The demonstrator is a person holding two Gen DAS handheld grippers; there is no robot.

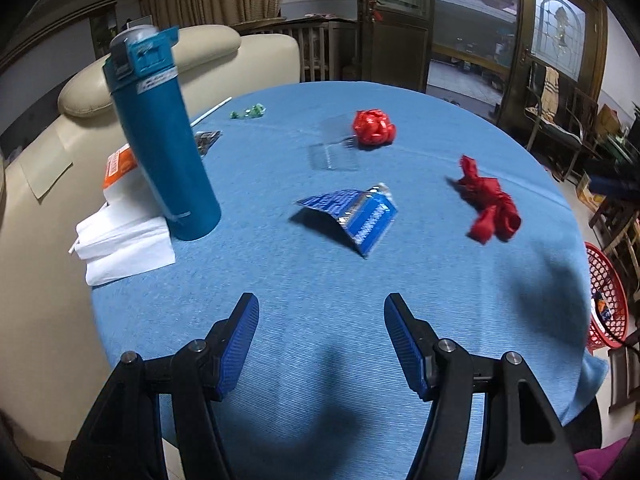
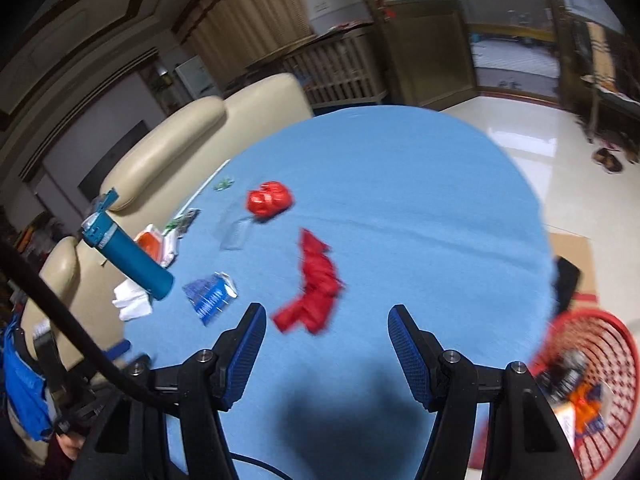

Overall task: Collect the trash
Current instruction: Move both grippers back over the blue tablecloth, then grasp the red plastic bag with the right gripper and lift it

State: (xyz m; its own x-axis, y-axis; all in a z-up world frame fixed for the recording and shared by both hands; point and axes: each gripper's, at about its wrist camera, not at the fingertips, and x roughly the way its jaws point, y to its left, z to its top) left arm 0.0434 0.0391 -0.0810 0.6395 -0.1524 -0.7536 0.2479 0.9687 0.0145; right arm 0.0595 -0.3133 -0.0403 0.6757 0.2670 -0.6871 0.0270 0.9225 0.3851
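Looking along the left claw [image 1: 321, 312], its jaws stand wide apart with nothing between them, released above the blue-clothed counter [image 1: 280, 320]. Ahead of it lies a blue foil wrapper [image 1: 352, 216], tented up on its fold, nearest of the trash. Farther right is a crumpled red wrapper [image 1: 490, 204], and beyond that a red ball of plastic [image 1: 374, 128] just beside a clear plastic tray [image 1: 334, 152]. A teal bottle [image 1: 160, 136] stands upright at the left, near white tissues [image 1: 124, 244]; it is not trash and should be left alone. A red basket [image 1: 608, 292] sits off the counter's right edge.

From the right view, the right claw [image 2: 326, 316] is likewise released and empty, with the crumpled red wrapper [image 2: 314, 284] lying close ahead, slightly left of centre. The red basket [image 2: 580, 392], at lower right below the counter [image 2: 400, 200], already holds some litter.

To do this step well, I judge each claw should take its nearest piece: lower the jaws astride the wrapper's raised ridge, close firmly because foil slips, then lift clear before swinging toward the basket.
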